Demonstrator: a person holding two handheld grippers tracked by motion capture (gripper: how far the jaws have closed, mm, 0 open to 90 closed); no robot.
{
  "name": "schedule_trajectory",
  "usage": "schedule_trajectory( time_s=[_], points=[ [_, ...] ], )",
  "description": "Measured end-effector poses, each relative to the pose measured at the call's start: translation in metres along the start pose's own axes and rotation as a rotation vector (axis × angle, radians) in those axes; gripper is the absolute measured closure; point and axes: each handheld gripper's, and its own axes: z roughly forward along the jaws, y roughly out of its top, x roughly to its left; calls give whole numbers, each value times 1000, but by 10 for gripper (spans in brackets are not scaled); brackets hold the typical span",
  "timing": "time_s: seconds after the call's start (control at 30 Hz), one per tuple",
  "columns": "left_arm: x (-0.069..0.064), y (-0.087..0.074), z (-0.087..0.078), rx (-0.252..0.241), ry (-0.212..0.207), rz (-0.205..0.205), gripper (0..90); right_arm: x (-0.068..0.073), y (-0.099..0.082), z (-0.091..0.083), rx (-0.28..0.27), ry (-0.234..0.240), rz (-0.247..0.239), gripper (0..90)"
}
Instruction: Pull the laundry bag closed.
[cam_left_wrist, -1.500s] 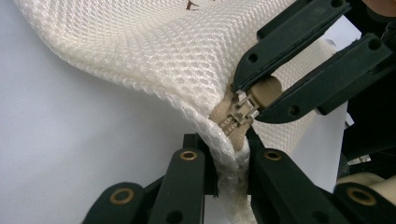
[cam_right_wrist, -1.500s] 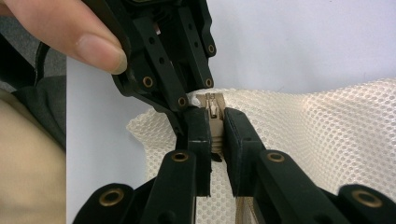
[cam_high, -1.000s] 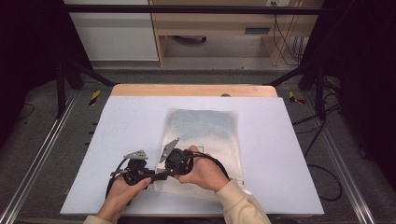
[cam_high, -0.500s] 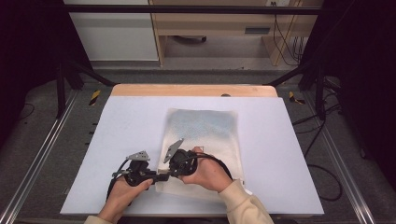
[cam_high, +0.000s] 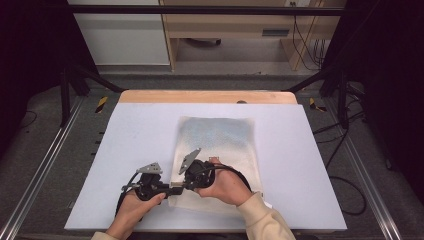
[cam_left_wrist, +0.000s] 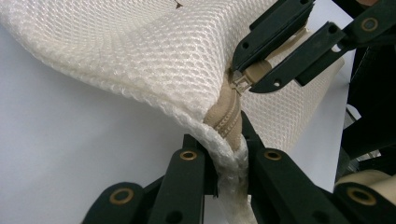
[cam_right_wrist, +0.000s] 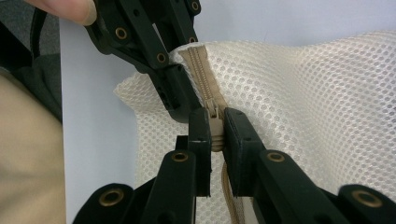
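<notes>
Clamping the near-left corner of a white mesh bag beside its tan zipper, the left tool holds it just above the counter; the right tool pinches the zipper pull.

overhead view, 2 close views sharing zipper

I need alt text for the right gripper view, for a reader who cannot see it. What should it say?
The right gripper is shut on the beige zipper pull of a white mesh bag lying on a white table. Just beyond it, the left gripper clamps the bag's corner beside the zipper.
</notes>
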Motion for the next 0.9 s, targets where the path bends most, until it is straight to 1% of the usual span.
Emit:
schedule_trajectory(
  time_s=[0.13, 0.33, 0.37, 0.43, 0.5, 0.57, 0.6, 0.7, 0.77, 0.83, 0.9],
  points=[
    [-3, 0, 2, -1, -4, 11, 842, 1, -3, -3, -3, -4, 8, 819],
    [-3, 0, 2, 0, -6, 10, 843, 1, -6, -4, -6, 3, 13, 819],
    [-4, 0, 3, 0, -3, 15, 842, 2, -7, -5, 4, -6, 20, 820],
    [-4, 0, 3, 0, -6, 15, 842, 1, -9, -5, -2, -1, 19, 820],
    [-4, 0, 3, 0, -9, 19, 842, 1, -10, -6, 4, -3, 21, 820],
    [-5, 0, 4, 0, -11, 19, 842, 2, -12, -7, -2, -1, 29, 820],
    [-5, 0, 4, 0, -11, 19, 842, 2, -13, -8, 6, -5, 27, 819],
    [-5, 0, 5, 1, -14, 21, 842, 1, -15, -8, 2, -4, 35, 819],
    [-6, 0, 5, 0, -14, 20, 842, 0, -17, -9, 7, -1, 32, 820],
    [-5, 0, 4, -3, -14, 18, 842, -1, -18, -9, 4, -8, 40, 819],
    [-5, 0, 4, -4, -12, 16, 842, -2, -20, -11, 13, -9, 38, 819]
  ],
)
